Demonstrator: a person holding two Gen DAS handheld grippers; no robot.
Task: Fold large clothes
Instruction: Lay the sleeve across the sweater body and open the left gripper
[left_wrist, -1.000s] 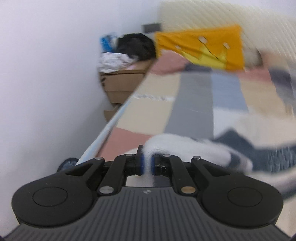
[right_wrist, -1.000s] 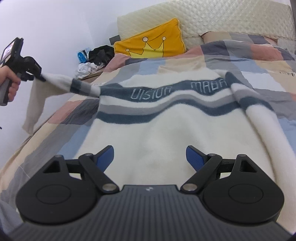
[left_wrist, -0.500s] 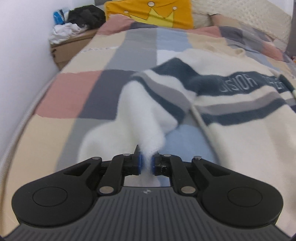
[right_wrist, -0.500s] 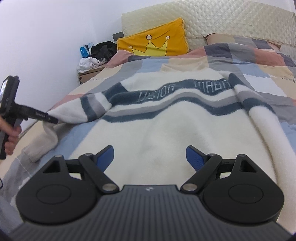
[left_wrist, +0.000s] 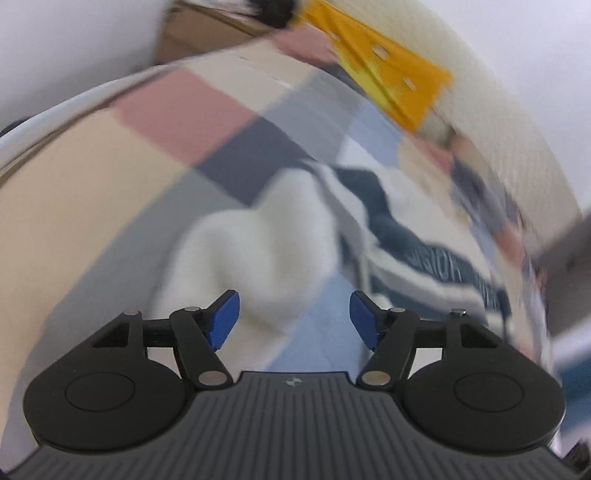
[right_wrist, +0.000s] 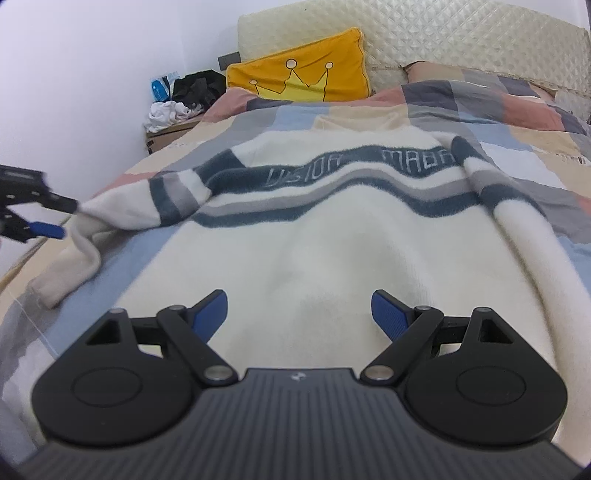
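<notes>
A cream sweater (right_wrist: 332, 236) with navy and grey stripes is lying flat across the patchwork blanket (right_wrist: 517, 122), filling the middle of the right wrist view. Its sleeve (right_wrist: 122, 214) is trailing off toward the left edge, where the left gripper (right_wrist: 66, 218) is hanging with its jaws just opening, the upper one seemingly touching the sleeve's edge, nothing pinched. The right gripper (right_wrist: 299, 310) is hovering at the bottom over the sweater, jaws spread wide and empty. A yellow crown pillow (right_wrist: 299, 74) is sitting up top.

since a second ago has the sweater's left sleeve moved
Yes. The sleeve has come down from midair onto the bedspread, nearer the sweater's body; the left gripper has just been opening, nothing pinched.
</notes>
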